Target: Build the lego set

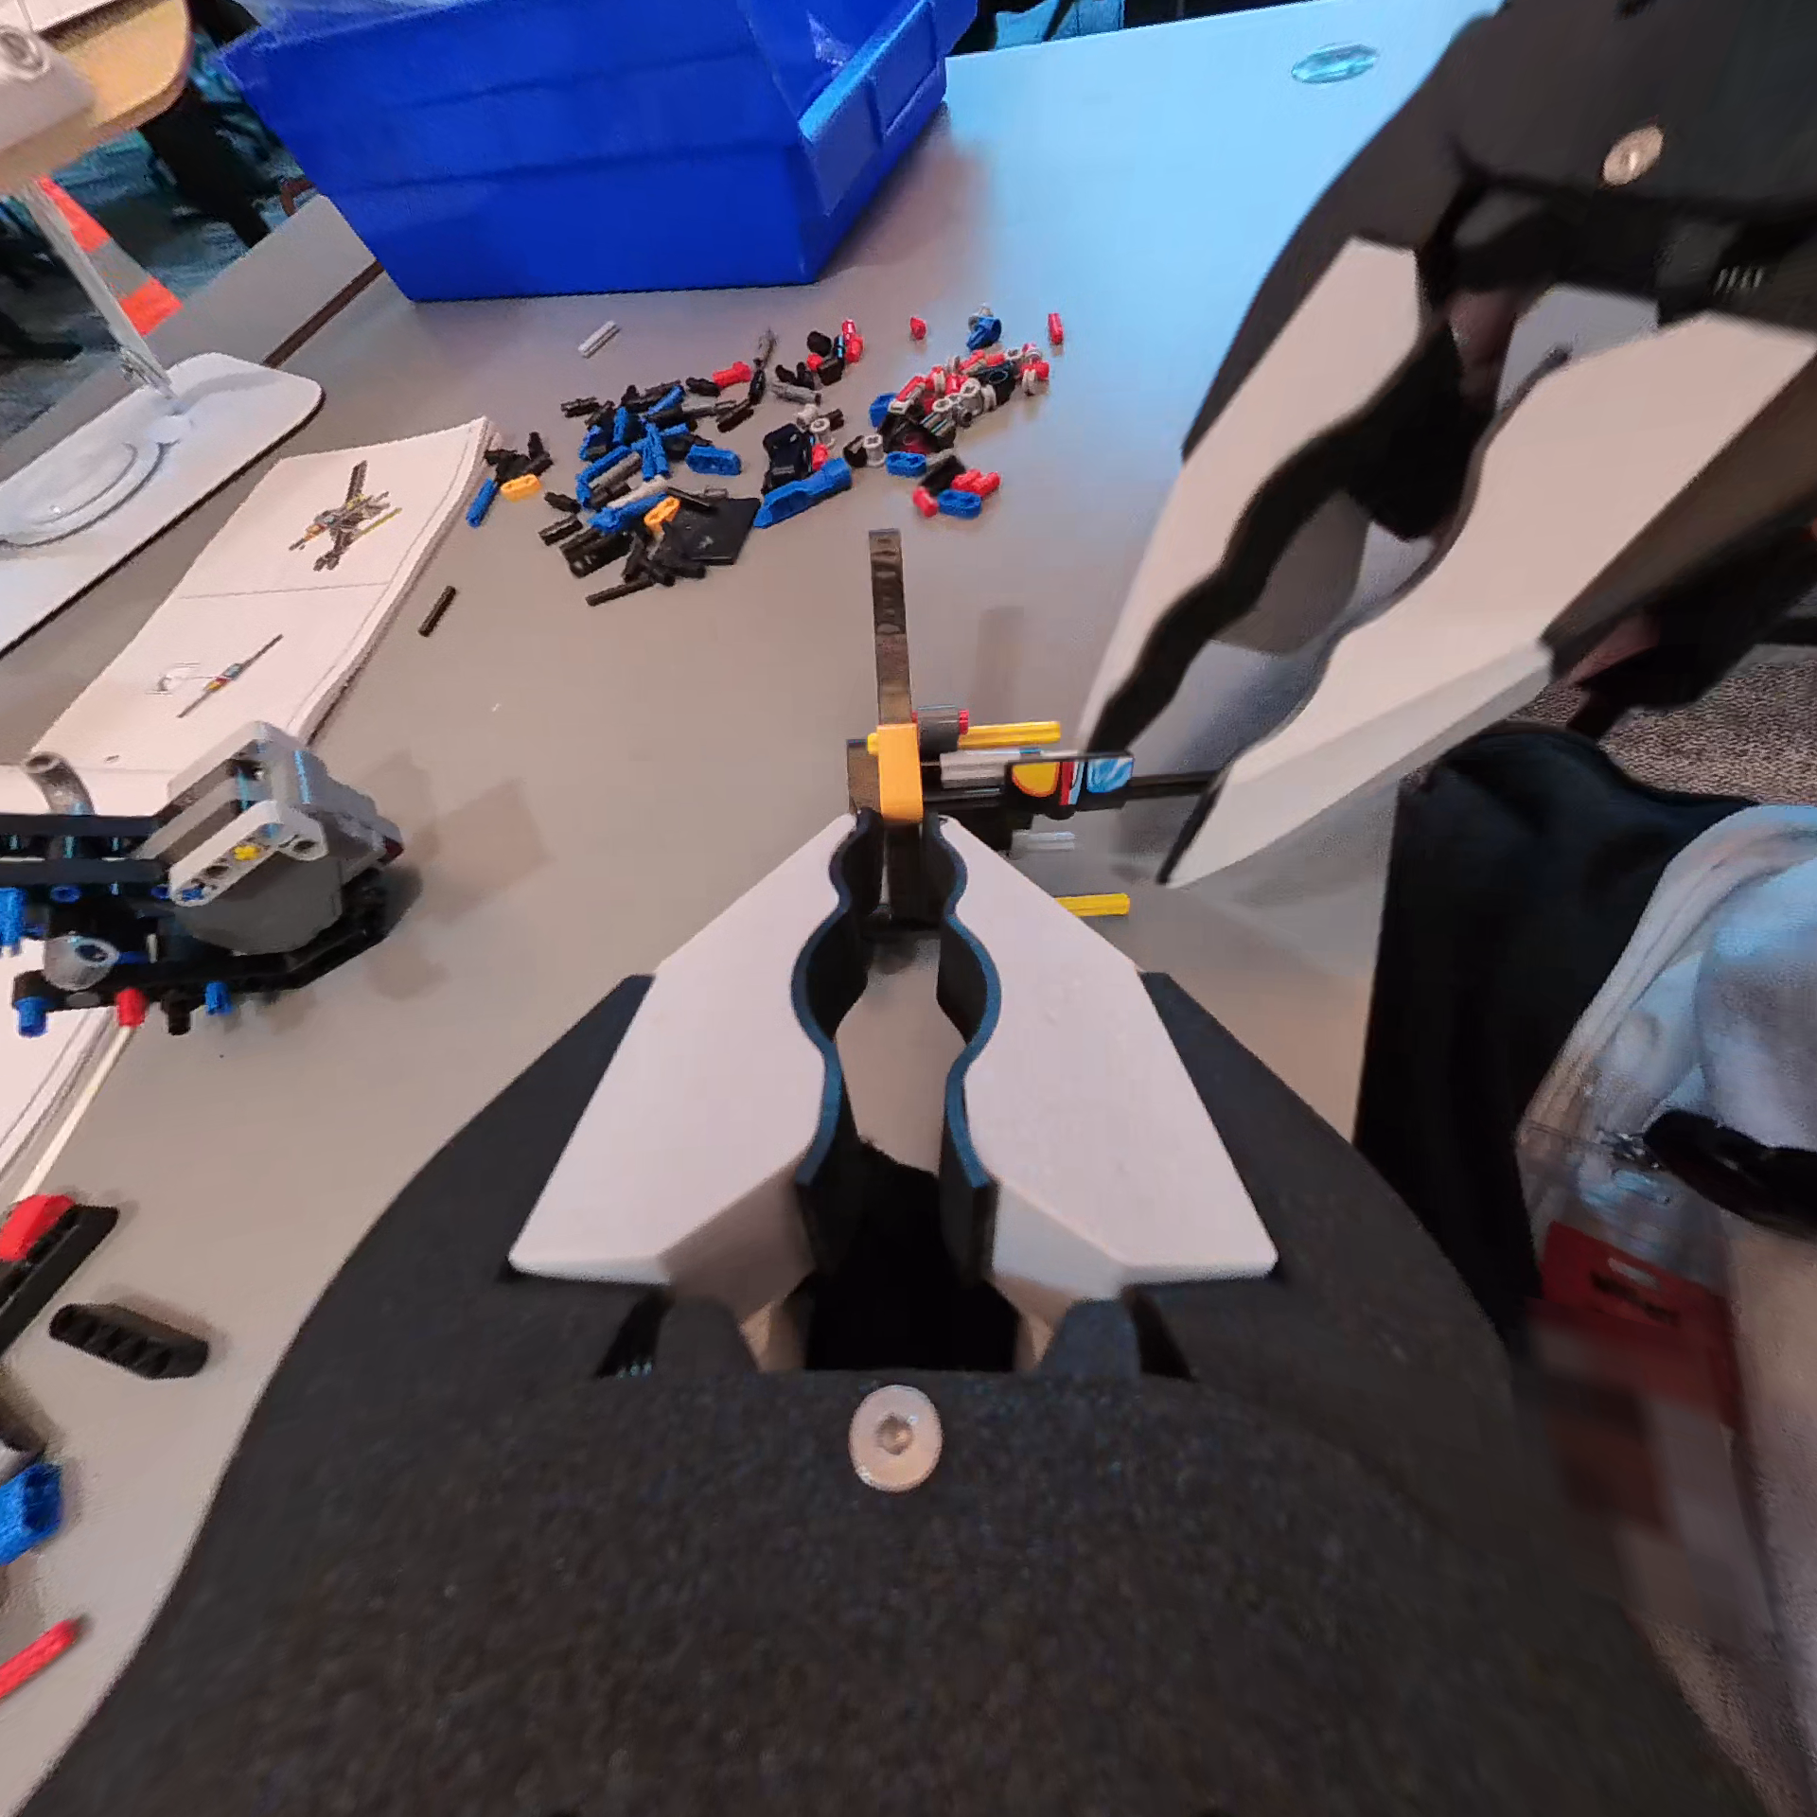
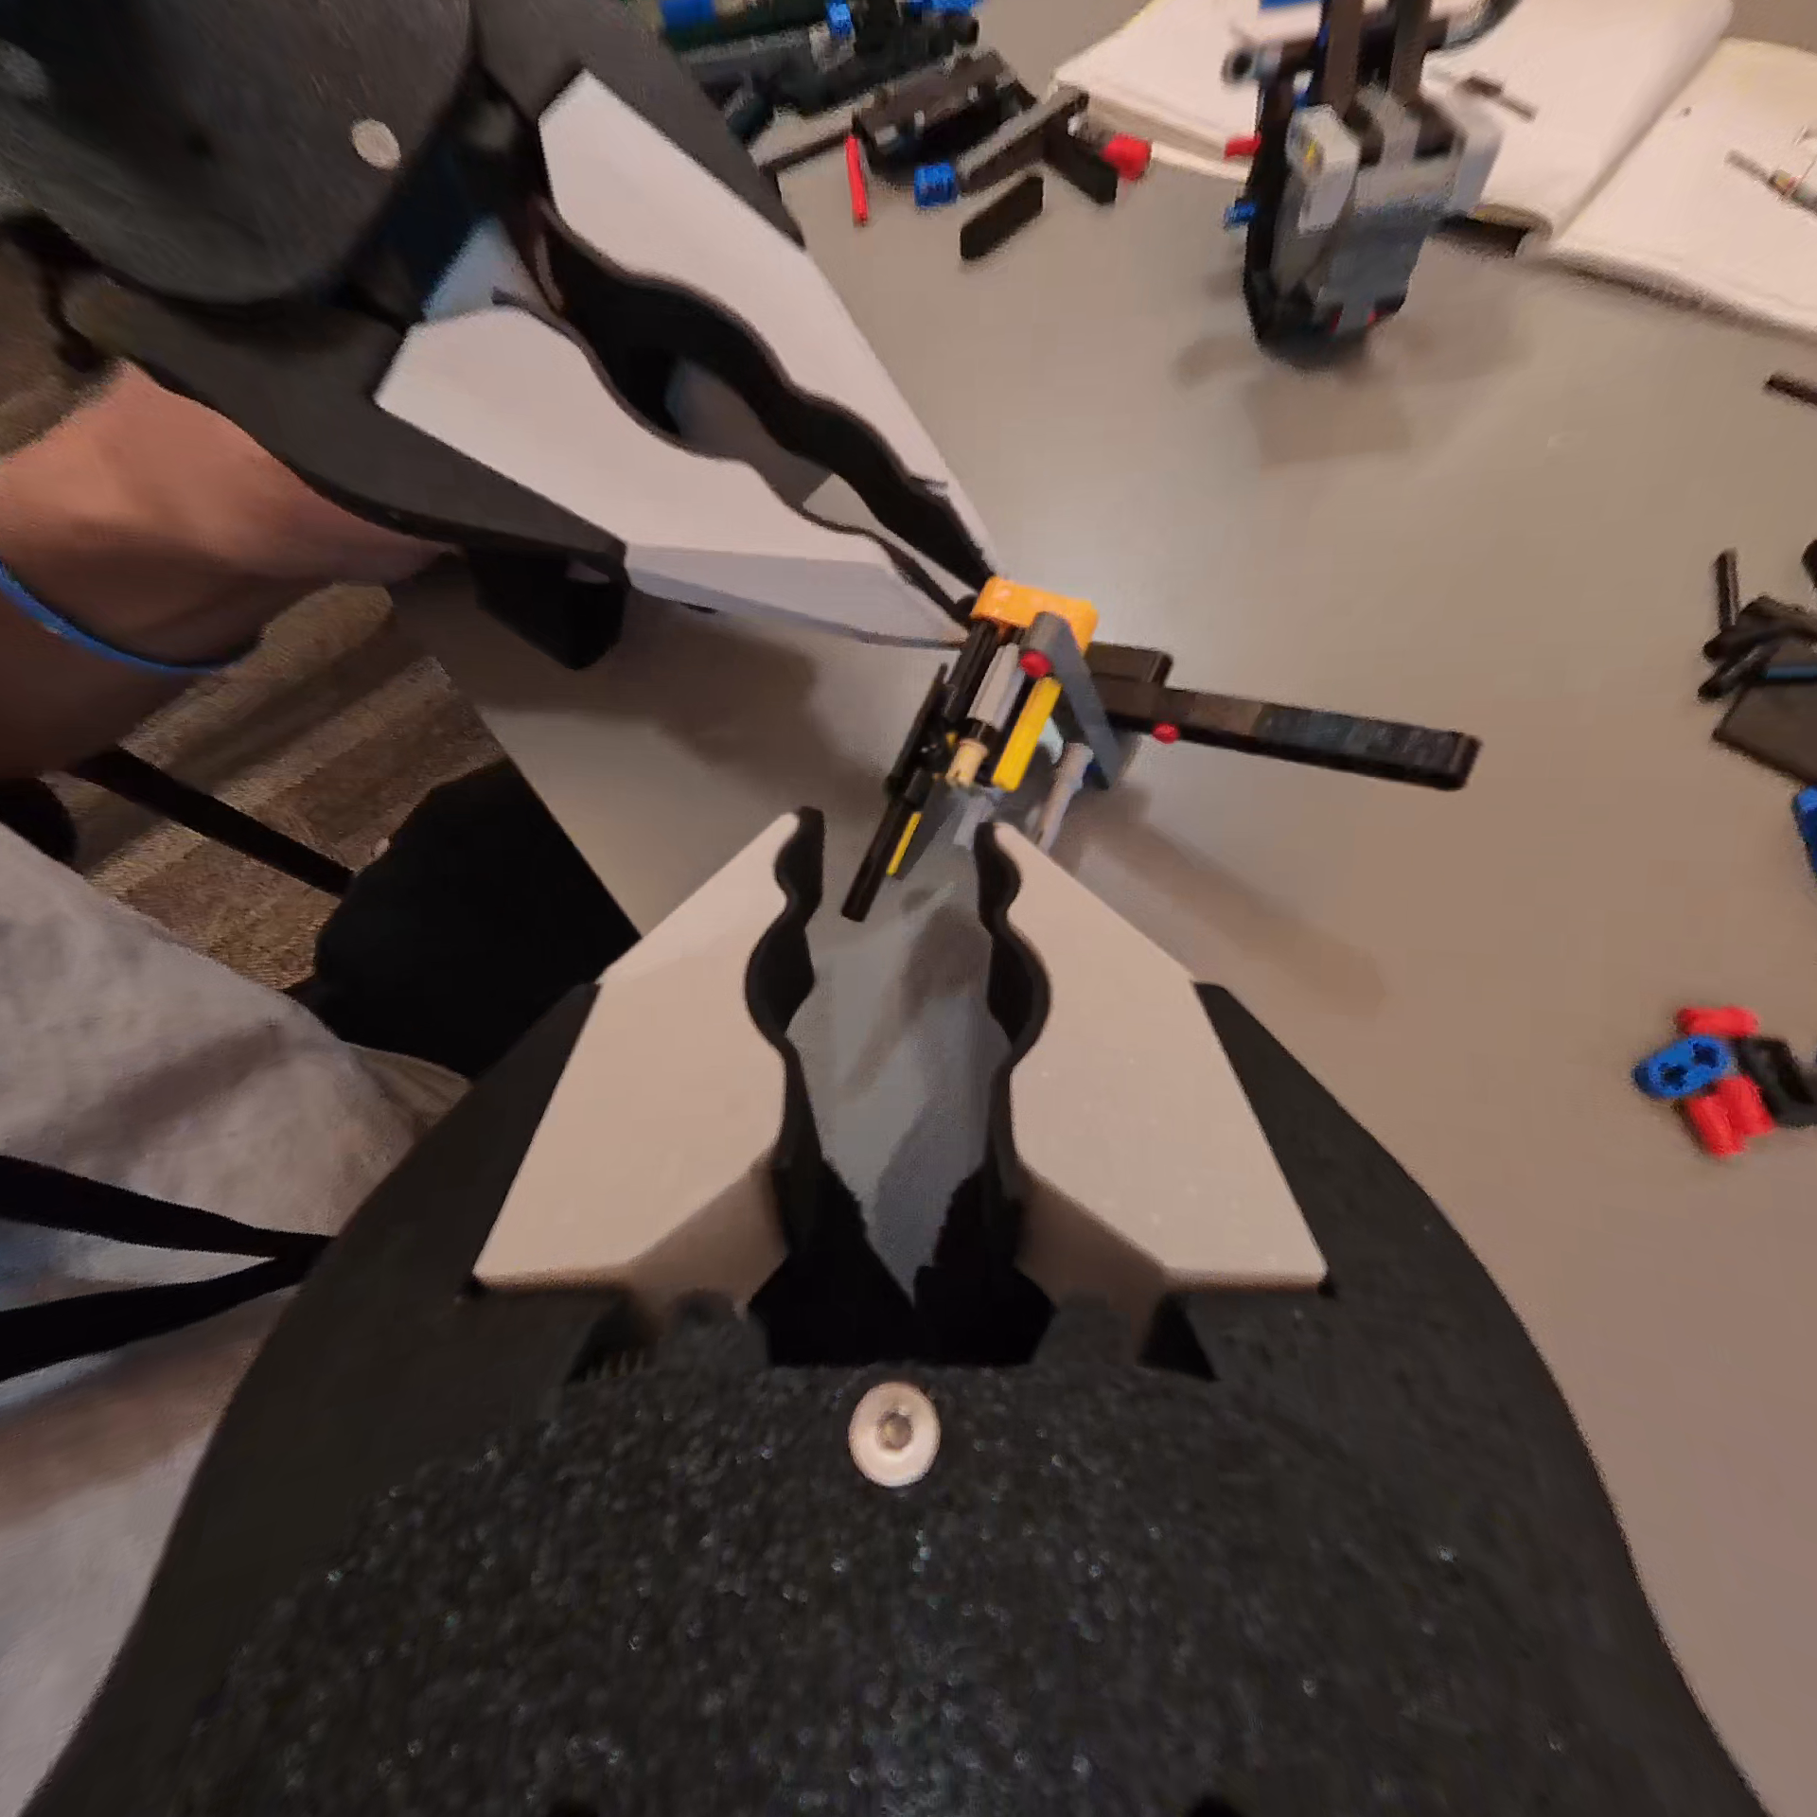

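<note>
Left gripper (image 1: 897, 846) fingers clamped the small black-and-yellow lego sub-assembly (image 1: 968, 772); right gripper (image 2: 900, 836) fingers stood parted, seemingly empty; the scattered heap of loose lego pieces (image 1: 777, 447) remained unbuilt.

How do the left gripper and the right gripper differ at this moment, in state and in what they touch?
The left gripper is shut on the small black-and-yellow lego assembly, clamping its end with the orange connector; the right gripper is open, holding nothing. The left gripper meets the assembly at its orange corner; the right gripper's tips sit around the thin black axle end. Both have pale fingers with wavy black pads.
</note>
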A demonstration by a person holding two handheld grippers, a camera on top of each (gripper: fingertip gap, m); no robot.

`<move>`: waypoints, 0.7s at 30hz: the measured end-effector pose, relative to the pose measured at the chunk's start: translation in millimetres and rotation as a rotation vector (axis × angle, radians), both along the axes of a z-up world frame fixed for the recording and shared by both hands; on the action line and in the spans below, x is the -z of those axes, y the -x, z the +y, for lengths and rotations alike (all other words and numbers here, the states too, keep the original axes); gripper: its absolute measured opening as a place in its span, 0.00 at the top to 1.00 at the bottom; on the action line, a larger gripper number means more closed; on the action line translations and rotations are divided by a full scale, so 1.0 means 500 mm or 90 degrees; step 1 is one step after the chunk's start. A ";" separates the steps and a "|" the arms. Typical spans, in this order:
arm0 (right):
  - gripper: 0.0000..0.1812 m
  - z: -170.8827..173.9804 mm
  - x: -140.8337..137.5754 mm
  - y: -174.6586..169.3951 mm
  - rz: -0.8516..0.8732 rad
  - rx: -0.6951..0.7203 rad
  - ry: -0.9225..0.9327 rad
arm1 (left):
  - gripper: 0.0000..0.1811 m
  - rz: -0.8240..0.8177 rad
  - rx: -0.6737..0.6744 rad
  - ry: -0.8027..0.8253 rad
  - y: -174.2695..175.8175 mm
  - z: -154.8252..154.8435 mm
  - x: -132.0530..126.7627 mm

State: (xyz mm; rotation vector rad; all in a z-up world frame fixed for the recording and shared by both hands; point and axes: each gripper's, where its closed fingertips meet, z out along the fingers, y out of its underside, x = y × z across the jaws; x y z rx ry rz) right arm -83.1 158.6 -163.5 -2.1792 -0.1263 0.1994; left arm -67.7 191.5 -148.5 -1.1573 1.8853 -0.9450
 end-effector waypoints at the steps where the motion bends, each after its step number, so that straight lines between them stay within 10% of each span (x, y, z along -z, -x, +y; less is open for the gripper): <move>1: 0.85 -0.004 0.006 0.000 -0.015 0.009 0.002 | 0.97 0.002 0.006 0.000 0.002 -0.012 0.000; 12: 0.97 -0.055 -0.011 -0.027 0.012 -0.206 -0.027 | 0.76 0.057 0.281 0.075 0.034 -0.059 -0.035; 21: 0.97 -0.023 -0.041 -0.034 -0.060 -0.333 -0.072 | 0.80 0.098 0.382 0.077 0.017 -0.062 -0.012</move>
